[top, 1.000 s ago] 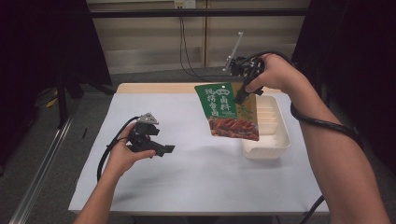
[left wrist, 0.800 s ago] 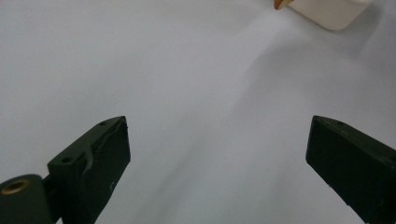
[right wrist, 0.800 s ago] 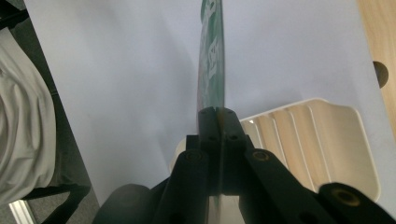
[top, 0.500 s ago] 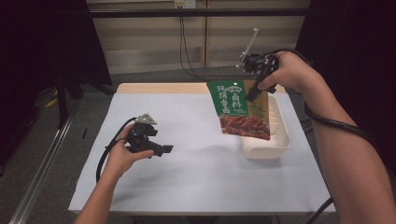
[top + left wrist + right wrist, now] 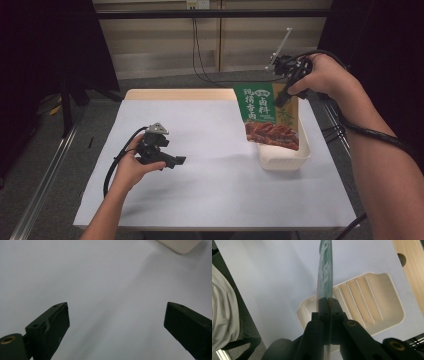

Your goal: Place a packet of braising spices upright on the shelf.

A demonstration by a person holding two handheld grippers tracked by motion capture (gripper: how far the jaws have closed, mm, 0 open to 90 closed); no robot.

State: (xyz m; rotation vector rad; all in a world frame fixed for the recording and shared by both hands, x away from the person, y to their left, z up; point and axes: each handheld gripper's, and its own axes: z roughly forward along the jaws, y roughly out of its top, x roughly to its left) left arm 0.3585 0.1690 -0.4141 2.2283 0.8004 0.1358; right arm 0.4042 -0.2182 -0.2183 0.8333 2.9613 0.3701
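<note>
A green food packet [image 5: 270,116] with white writing and a picture of red meat hangs upright in the air over the cream ribbed tray [image 5: 283,156] at the table's right side. My right gripper [image 5: 281,98] is shut on the packet's upper right edge. Seen edge-on in the right gripper view, the packet [image 5: 325,277] stands pinched between the jaws of the right gripper [image 5: 327,301], with the tray [image 5: 372,312] below. My left gripper [image 5: 176,161] rests low over the white table sheet at the left, open with nothing between the jaws of the left gripper [image 5: 116,322].
The white sheet [image 5: 210,150] covers the table; a bare wooden strip [image 5: 175,94] runs along its far edge. A corner of the tray [image 5: 180,245] shows in the left gripper view. Dark floor and cables lie beyond the table on the right.
My right gripper has carried the packet to the right and slightly up, from over the tray's left rim to above the tray. The left gripper has stayed in place.
</note>
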